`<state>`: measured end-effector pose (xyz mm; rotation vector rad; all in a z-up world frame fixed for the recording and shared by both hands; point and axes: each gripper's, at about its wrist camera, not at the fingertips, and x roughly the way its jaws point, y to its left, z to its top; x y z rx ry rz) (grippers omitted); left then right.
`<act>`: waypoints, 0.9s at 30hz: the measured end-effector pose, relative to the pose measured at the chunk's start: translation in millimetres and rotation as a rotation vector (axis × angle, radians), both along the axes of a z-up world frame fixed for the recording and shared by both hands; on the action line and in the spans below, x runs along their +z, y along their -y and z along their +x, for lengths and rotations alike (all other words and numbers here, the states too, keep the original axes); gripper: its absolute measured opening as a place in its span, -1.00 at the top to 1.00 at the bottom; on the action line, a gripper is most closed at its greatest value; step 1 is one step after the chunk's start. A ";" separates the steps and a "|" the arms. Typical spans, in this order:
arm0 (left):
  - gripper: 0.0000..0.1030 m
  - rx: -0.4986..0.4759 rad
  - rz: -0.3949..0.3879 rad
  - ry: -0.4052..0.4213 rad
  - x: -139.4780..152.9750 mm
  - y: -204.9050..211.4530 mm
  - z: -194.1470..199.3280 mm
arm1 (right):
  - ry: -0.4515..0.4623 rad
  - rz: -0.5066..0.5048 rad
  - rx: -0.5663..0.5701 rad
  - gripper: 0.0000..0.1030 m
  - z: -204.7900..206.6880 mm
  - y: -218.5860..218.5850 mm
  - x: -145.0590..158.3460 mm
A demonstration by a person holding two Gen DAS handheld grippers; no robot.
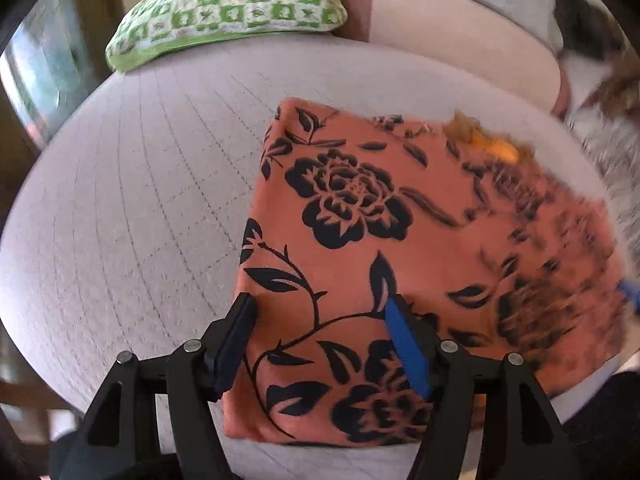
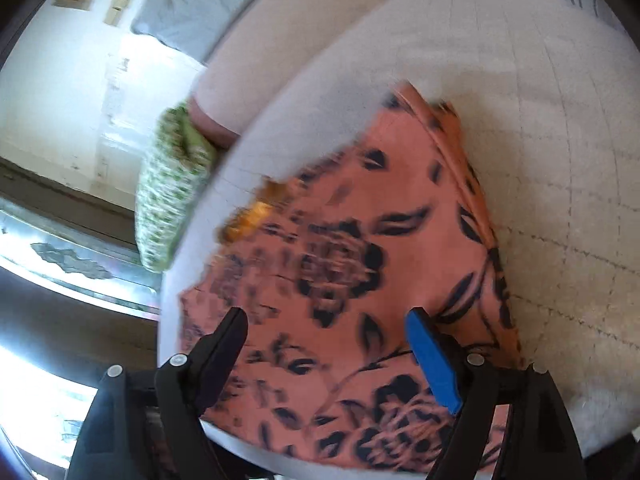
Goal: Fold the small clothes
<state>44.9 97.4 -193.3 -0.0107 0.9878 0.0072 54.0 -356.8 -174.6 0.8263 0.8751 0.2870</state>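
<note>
An orange garment with a black flower print (image 1: 380, 248) lies folded into a rough rectangle on a pale quilted bed cover (image 1: 132, 208). My left gripper (image 1: 320, 312) is open and empty, just above the garment's near left part. My right gripper (image 2: 326, 318) is open and empty over the same garment (image 2: 392, 240), near its front edge. A yellow-orange patch (image 1: 500, 146) shows at the garment's far edge, blurred; it also shows in the right wrist view (image 2: 256, 216).
A green and white checked pillow (image 1: 228, 8) lies at the far left of the bed. A pinkish bolster (image 1: 460, 48) runs along the back. Striped grey fabric (image 1: 612, 160) lies at the right. The bed edge (image 2: 168, 264) drops to the floor on the left.
</note>
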 end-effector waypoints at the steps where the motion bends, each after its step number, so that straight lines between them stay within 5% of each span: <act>1: -0.32 -0.013 0.034 0.013 1.8 4.8 -2.3 | 0.016 -0.008 0.002 -0.63 -5.3 0.2 4.1; 5: -0.32 0.002 -0.018 0.043 21.6 8.5 -7.9 | -0.093 0.002 -0.040 -0.64 -18.6 17.6 -16.6; 10: -0.32 -0.041 -0.035 0.133 46.2 24.6 -19.9 | -0.046 0.094 -0.157 -0.64 -77.3 46.3 -8.1; 13: -0.32 -0.054 -0.068 0.127 42.6 35.8 -16.7 | -0.105 0.154 -0.201 -0.64 -103.5 46.8 -24.3; 17: -0.32 -0.086 -0.062 0.083 28.9 51.3 -13.6 | -0.190 0.229 -0.251 -0.64 -102.4 41.8 -54.0; 27: -0.32 -0.117 -0.047 0.090 32.5 67.7 -18.5 | -0.159 0.371 -0.325 -0.63 -81.2 42.8 -76.8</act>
